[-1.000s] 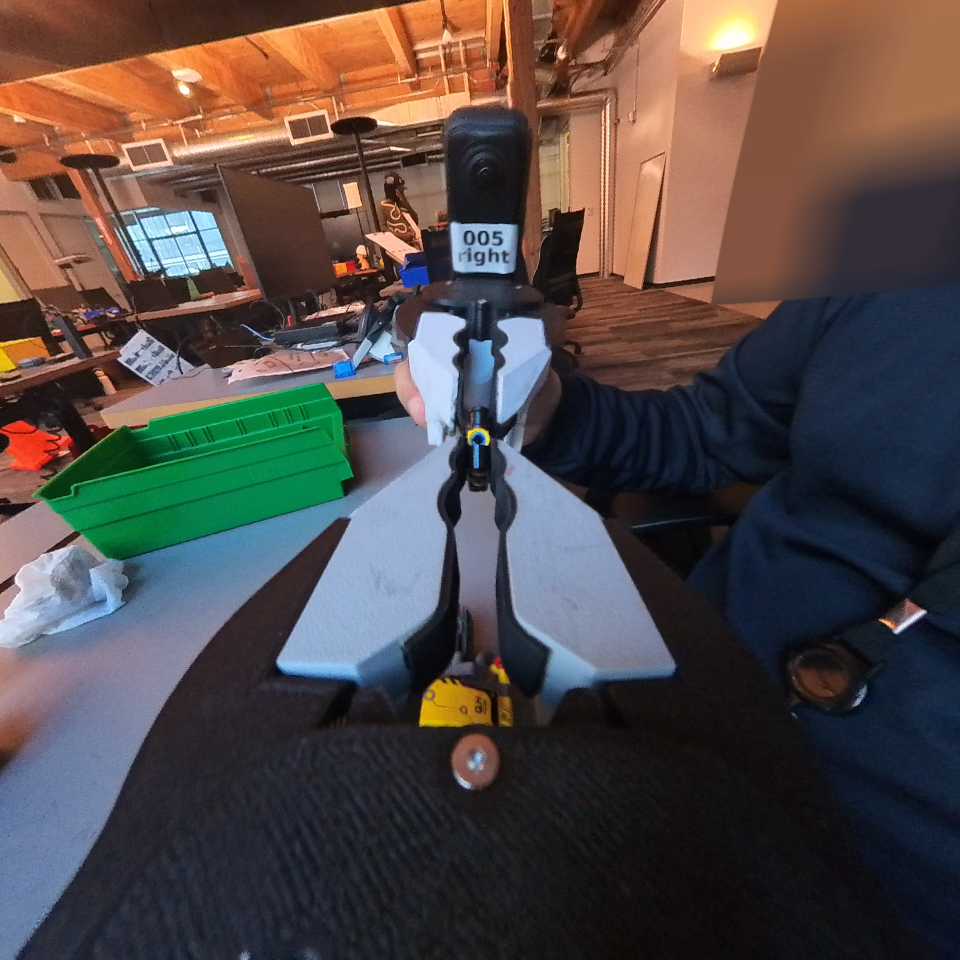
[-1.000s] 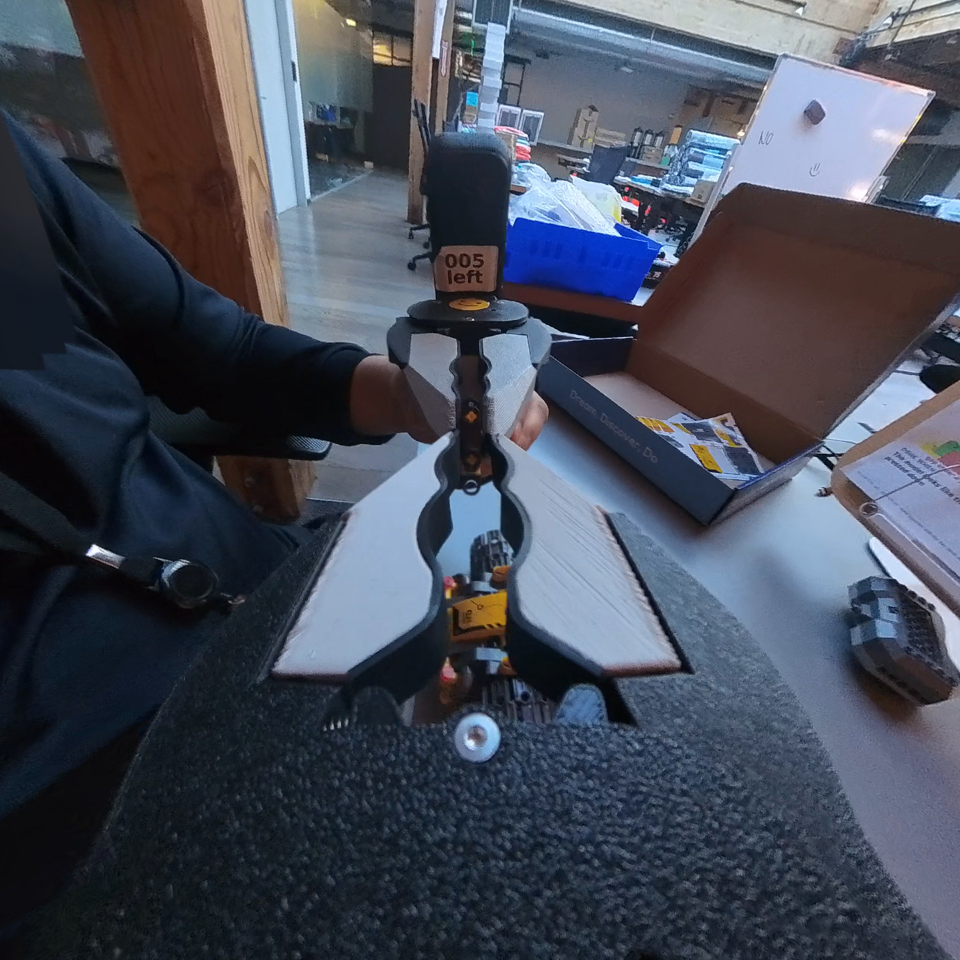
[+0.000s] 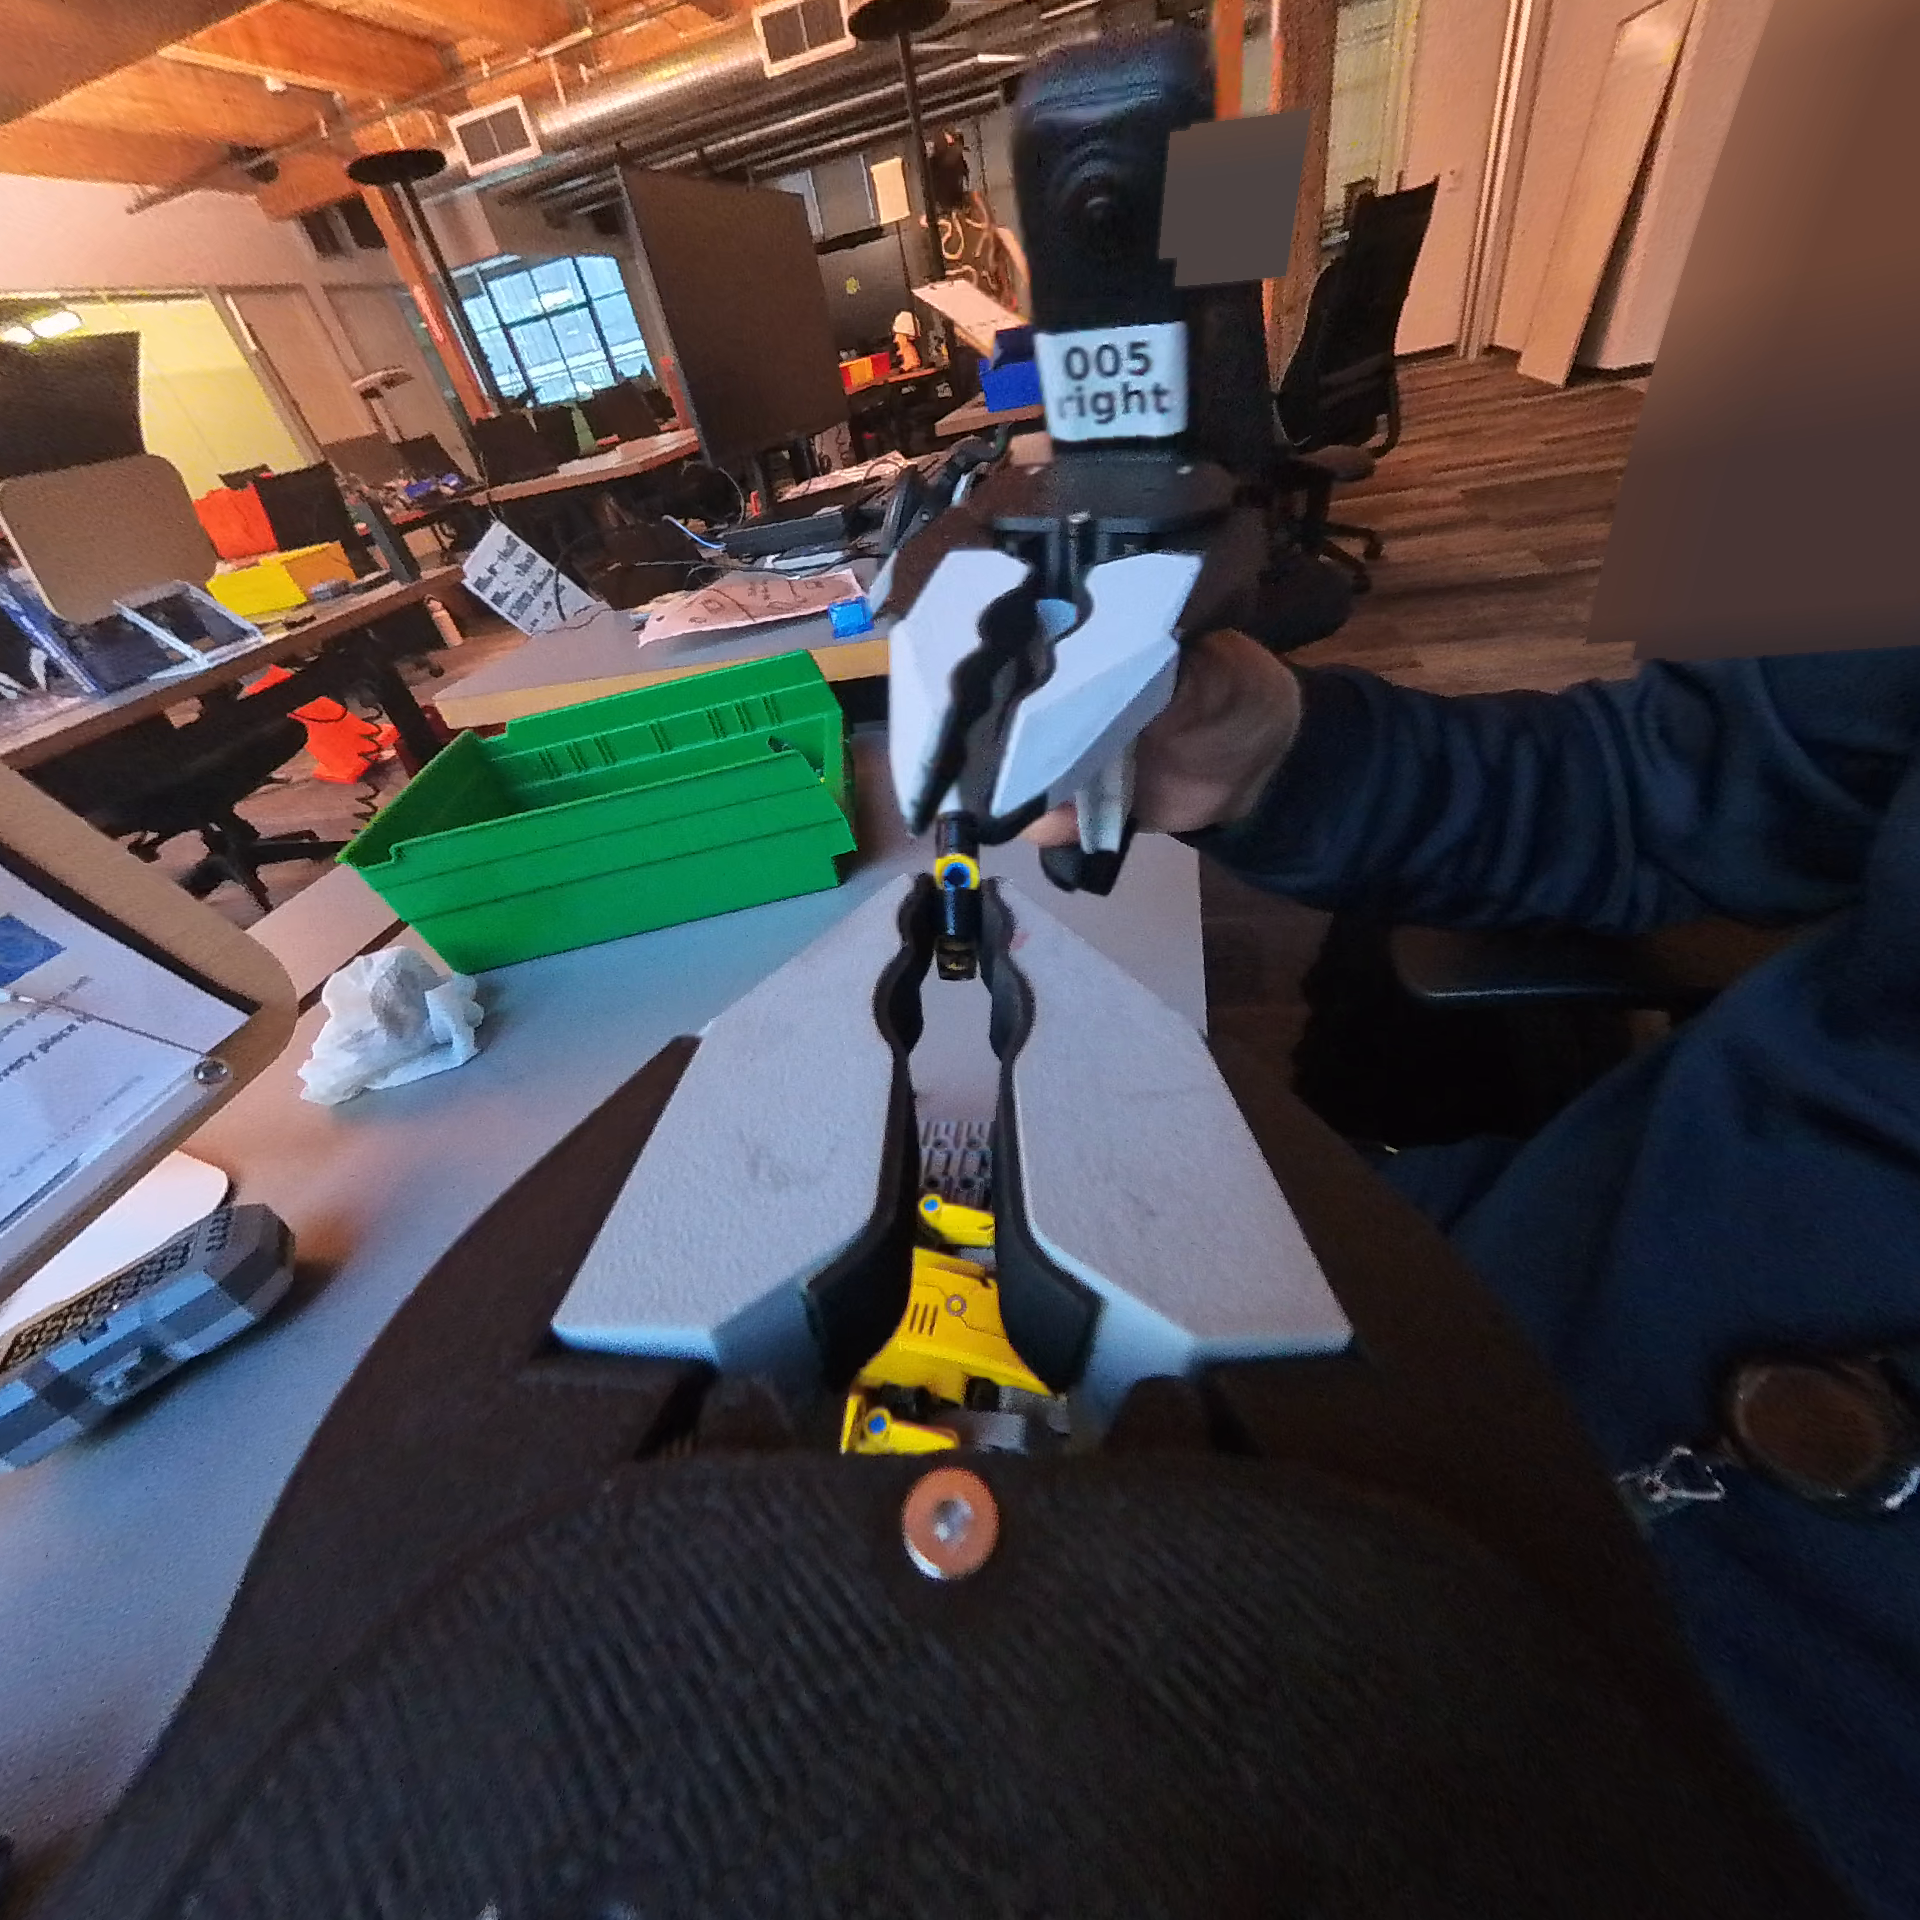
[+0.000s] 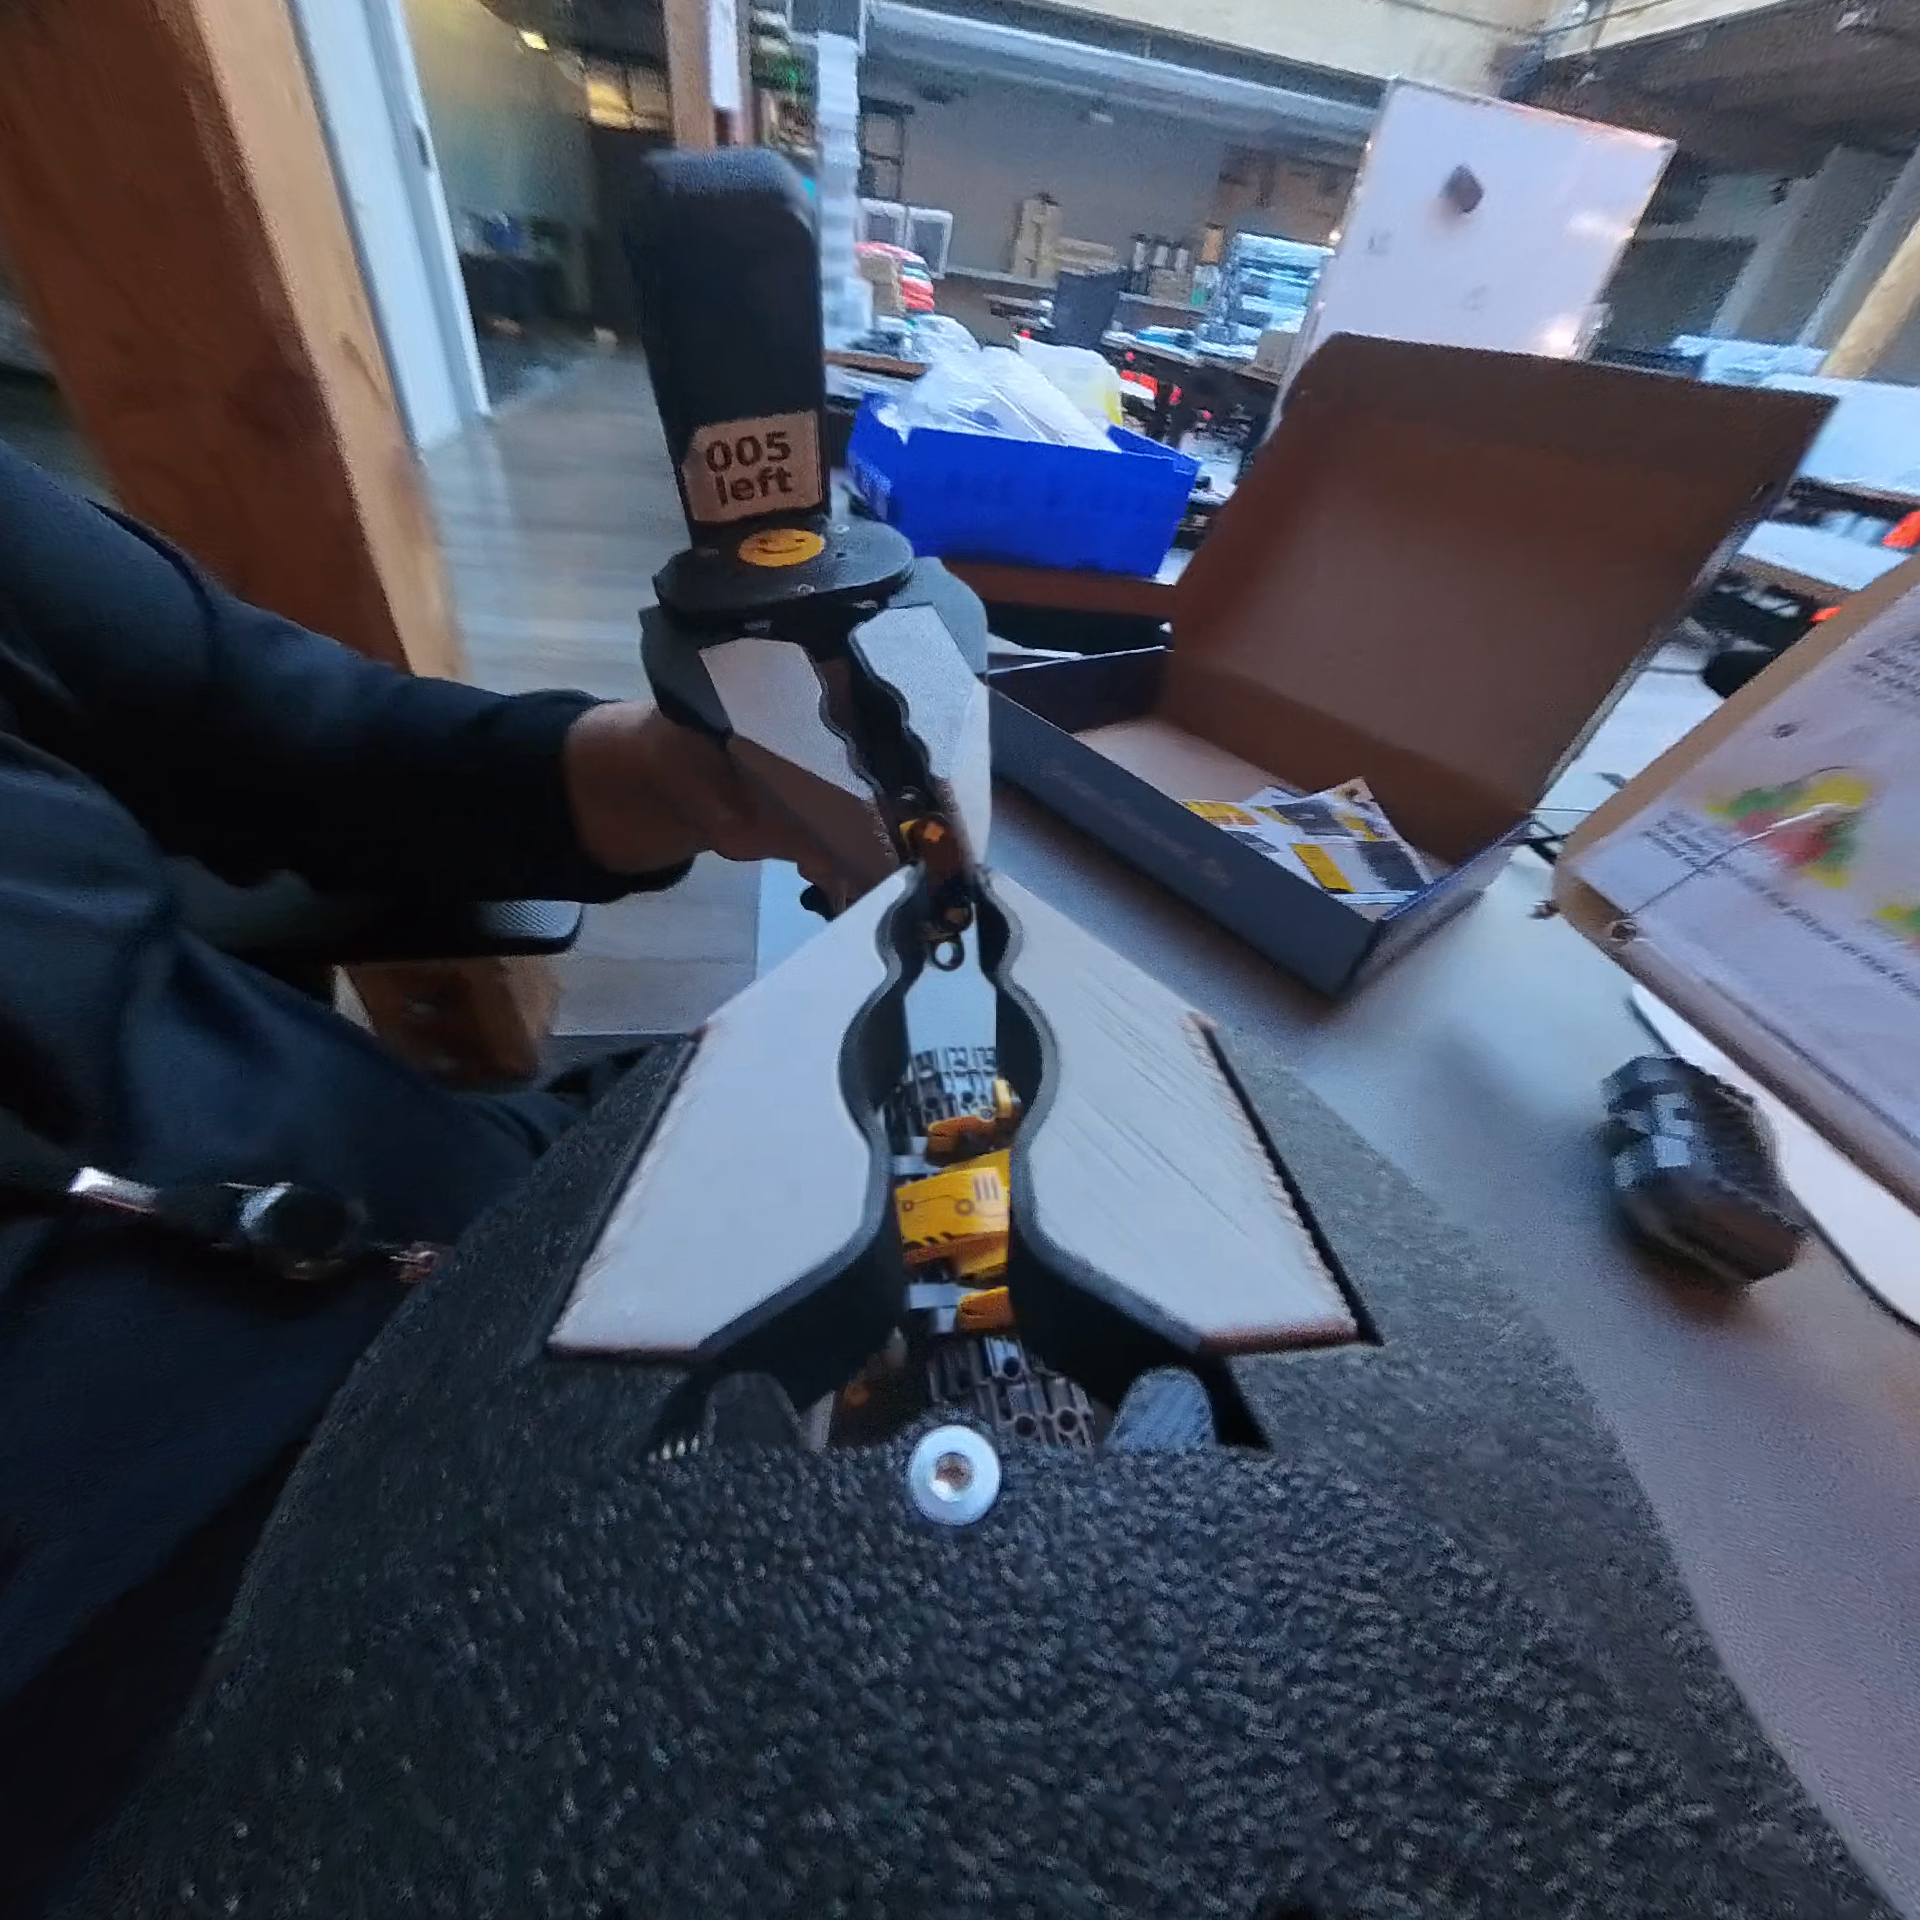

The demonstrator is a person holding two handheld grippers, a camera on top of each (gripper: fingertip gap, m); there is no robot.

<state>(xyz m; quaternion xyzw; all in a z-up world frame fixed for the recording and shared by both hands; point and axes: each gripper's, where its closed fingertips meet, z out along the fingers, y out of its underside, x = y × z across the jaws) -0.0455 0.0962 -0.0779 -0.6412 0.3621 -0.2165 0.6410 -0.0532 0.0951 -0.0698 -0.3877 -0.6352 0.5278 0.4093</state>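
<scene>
A small black rod [image 3: 956,920] with a yellow-and-blue collar near its top hangs in the air between the two grippers, which face each other tip to tip above the table edge. The left gripper [image 3: 954,935] has its jaws drawn almost together, with only the rod's width between the tips, and it pinches the rod's lower part. The right gripper [image 3: 961,805], seen opposite and held in a hand [image 3: 1210,743], comes down onto the rod's top end with its jaws nearly together; whether it truly grips is hard to tell from this side.

In the right wrist view the right gripper [image 4: 940,914] shows jaws narrowed to a slit at the tips, closed on the rod [image 4: 940,904], here a dark piece with an orange collar and a small ring at its near end. The left gripper [image 4: 925,821] meets it from the far side.

Below both pairs of jaws, seen through the gap, lies a yellow and black toy model [image 3: 951,1320] on the table [image 3: 582,1029].

Farther out stand a green bin [image 3: 613,821], crumpled white paper [image 3: 390,1023], a grey block [image 3: 125,1325], and an open cardboard box [image 4: 1382,727] holding leaflets.
</scene>
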